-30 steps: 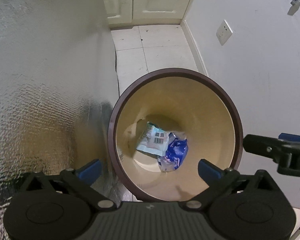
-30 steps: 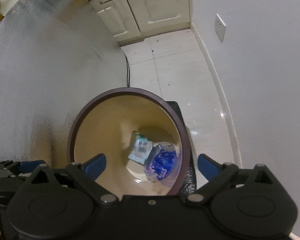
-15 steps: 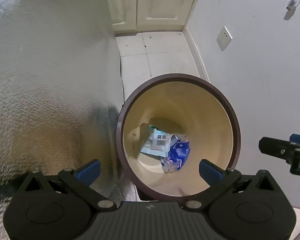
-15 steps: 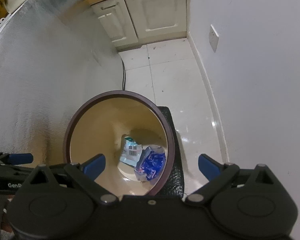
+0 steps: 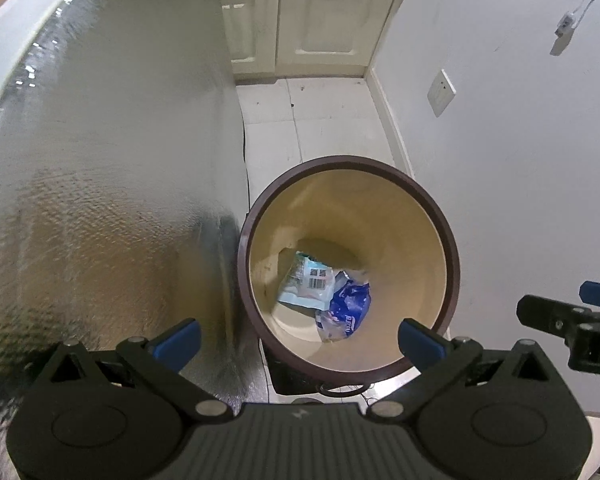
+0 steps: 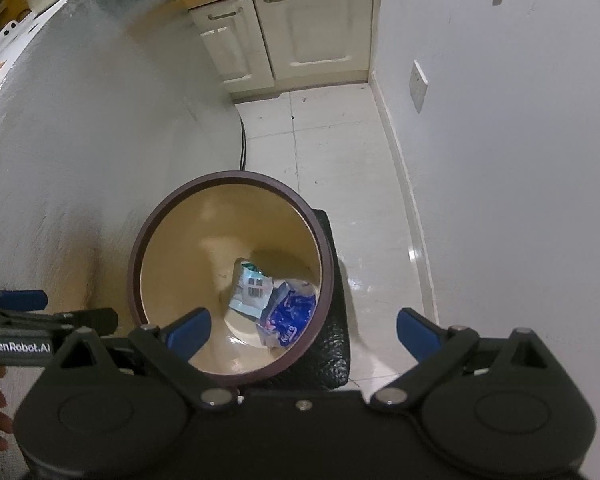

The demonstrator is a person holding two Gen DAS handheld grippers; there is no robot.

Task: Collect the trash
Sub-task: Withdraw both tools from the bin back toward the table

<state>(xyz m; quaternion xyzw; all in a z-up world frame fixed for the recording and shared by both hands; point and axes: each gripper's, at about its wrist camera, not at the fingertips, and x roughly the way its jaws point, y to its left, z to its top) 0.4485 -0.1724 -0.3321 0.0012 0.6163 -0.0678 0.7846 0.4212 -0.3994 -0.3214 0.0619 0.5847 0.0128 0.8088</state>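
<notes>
bin (image 5: 420, 216): smooth plastic | wrappers (image 5: 342, 304): glossy crinkled film | floor (image 6: 332, 152): glossy tile | side panel (image 5: 120, 160): dimpled shiny metal

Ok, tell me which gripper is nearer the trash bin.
Left, by a little. The left gripper hangs open above the trash bin, roughly centred on its mouth; the right gripper, also open, sits off toward its wall-side rim.

Both claws higher, farther above the bin (image 5: 446, 236)
</notes>
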